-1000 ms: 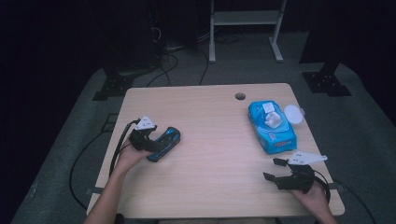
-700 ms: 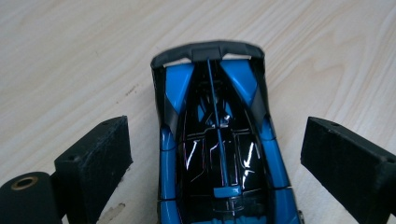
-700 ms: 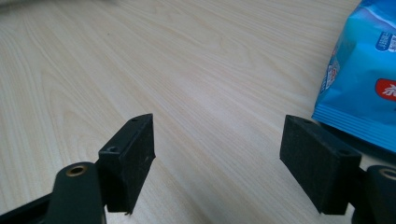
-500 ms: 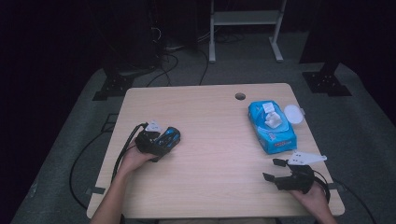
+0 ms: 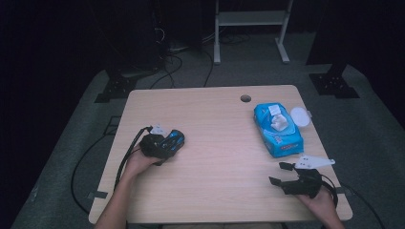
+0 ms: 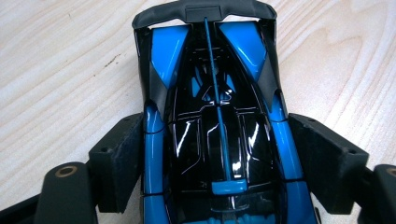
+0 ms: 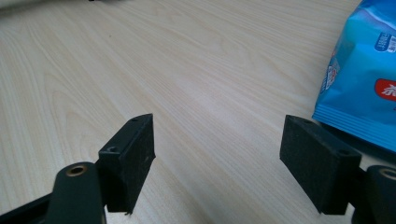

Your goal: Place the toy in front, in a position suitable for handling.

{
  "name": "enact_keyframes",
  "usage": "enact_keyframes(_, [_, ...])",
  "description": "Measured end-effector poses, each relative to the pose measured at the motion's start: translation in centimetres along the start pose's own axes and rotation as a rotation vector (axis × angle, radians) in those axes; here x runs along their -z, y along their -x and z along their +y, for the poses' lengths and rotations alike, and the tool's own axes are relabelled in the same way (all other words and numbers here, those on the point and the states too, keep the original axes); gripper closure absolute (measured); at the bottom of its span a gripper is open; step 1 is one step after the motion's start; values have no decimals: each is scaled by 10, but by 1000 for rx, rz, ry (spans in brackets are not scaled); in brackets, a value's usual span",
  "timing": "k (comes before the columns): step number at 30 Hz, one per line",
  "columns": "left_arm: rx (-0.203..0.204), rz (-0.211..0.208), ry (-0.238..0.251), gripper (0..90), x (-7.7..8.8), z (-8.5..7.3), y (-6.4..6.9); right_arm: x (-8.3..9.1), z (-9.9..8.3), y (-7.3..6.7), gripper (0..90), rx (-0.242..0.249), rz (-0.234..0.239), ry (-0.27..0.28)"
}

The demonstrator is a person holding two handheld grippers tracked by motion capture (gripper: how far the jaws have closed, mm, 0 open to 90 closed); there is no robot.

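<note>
My left gripper [image 6: 215, 158] has been closing; its pads [image 6: 119, 158] press the glossy blue-and-black toy car's [image 6: 212, 116] flanks.

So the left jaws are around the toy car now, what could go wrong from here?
The left gripper has just been closing on the blue toy car. Its pads meet glossy, curved sides, so the car may slip or pop out when lifted. The grip sits toward one end, so the car could tilt.
</note>
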State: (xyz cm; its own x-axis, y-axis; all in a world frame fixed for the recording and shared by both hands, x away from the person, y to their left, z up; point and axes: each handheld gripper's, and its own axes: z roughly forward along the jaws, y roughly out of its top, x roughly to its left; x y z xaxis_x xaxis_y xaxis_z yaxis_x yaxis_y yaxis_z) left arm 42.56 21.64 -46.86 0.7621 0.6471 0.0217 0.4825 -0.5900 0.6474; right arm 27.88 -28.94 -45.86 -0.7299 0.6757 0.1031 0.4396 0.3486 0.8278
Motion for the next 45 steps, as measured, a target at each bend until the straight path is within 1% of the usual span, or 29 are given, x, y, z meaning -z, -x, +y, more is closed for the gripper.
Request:
enact_keyframes(3, [2, 2, -4, 233, 0, 0, 0, 0, 0, 0, 252, -1, 0, 4])
enact_keyframes(5, [12, 9, -3, 239, 0, 1, 1, 1, 0, 0, 252, -3, 0, 4])
enact_keyframes(7, [7, 16, -5, 252, 1, 1, 2, 1, 0, 0, 252, -4, 0, 4])
enact_keyframes(8, [-1, 23, -11, 256, 1, 2, 2, 1, 0, 0, 252, -3, 0, 4])
enact_keyframes(17, [2, 14, -11, 259, 2, 2, 2, 3, 0, 0, 253, -1, -3, 15])
enact_keyframes(22, [-22, 25, -16, 260, 2, 3, 4, 4, 0, 0, 252, -3, -4, 20])
enact_keyframes(26, [-25, 23, -15, 261, 2, 3, 4, 4, 0, 1, 253, -1, -5, 23])
enact_keyframes(30, [-28, 24, -10, 262, 2, 3, 4, 4, 0, 1, 252, -3, -4, 24])
enact_keyframes(31, [-22, 21, 4, 275, 4, 3, 3, 4, 0, 1, 252, -3, -4, 23])
enact_keyframes(32, [-12, 16, 32, 275, 8, 5, 2, 4, 1, 1, 253, -3, -4, 24])
enact_keyframes(33, [-19, 23, 29, 274, 8, 5, 3, 4, 1, 1, 253, -3, -4, 24])
enact_keyframes(35, [-41, 37, -2, 275, 5, 4, 5, 4, 1, 1, 253, -3, -4, 24])
enact_keyframes(36, [-31, 25, 6, 275, 6, 4, 4, 4, 1, 1, 253, -5, -3, 23])
enact_keyframes(38, [-41, 37, 4, 275, 5, 4, 5, 4, 1, 1, 252, -3, -4, 24])
enact_keyframes(41, [-40, 35, 9, 275, 7, 5, 5, 5, 1, 1, 253, -5, -4, 24])
enact_keyframes(43, [-46, 39, 21, 275, 9, 7, 6, 5, 1, 1, 253, -6, -5, 24])
enact_keyframes(44, [-43, 39, 33, 275, 11, 8, 6, 5, 1, 1, 253, -5, -4, 25])
enact_keyframes(45, [-43, 39, 33, 275, 11, 8, 6, 5, 1, 1, 253, -5, -4, 25])
